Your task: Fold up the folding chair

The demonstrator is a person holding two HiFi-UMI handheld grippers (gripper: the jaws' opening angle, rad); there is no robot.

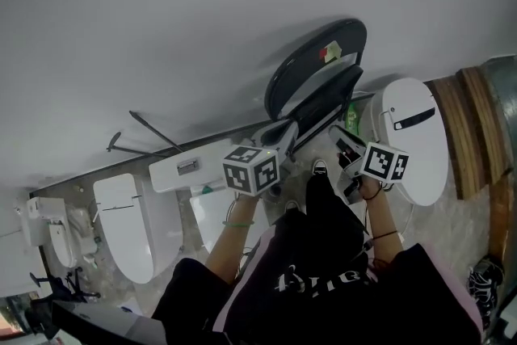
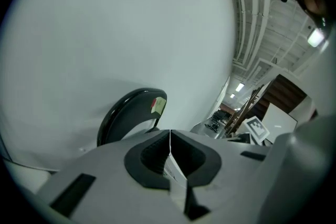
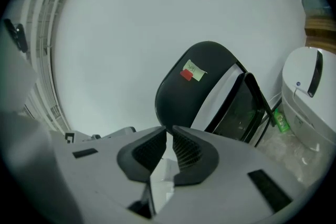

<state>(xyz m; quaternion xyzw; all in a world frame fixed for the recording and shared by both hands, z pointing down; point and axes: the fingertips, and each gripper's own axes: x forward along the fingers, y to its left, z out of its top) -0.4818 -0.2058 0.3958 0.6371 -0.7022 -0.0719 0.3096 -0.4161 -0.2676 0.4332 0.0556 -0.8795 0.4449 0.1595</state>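
Note:
The black folding chair (image 1: 315, 73) stands folded flat, leaning on the white wall, with a red and green sticker (image 1: 329, 52) on its backrest. It also shows in the left gripper view, chair (image 2: 131, 110), and in the right gripper view, chair (image 3: 194, 86). My left gripper (image 1: 280, 135) is held just short of the chair's lower left side, jaws shut with nothing between them (image 2: 170, 136). My right gripper (image 1: 344, 145) is off the chair's lower right side; its jaws (image 3: 169, 132) stand a narrow slit apart and hold nothing. Neither gripper touches the chair.
A white toilet (image 1: 416, 133) stands right of the chair, with a green bottle (image 1: 351, 115) between them. More white toilet units (image 1: 129, 226) and a white tank (image 1: 190, 166) are on the left. Wooden boards (image 1: 477, 133) lean at the far right. My shoe (image 1: 320, 167) is near the chair's foot.

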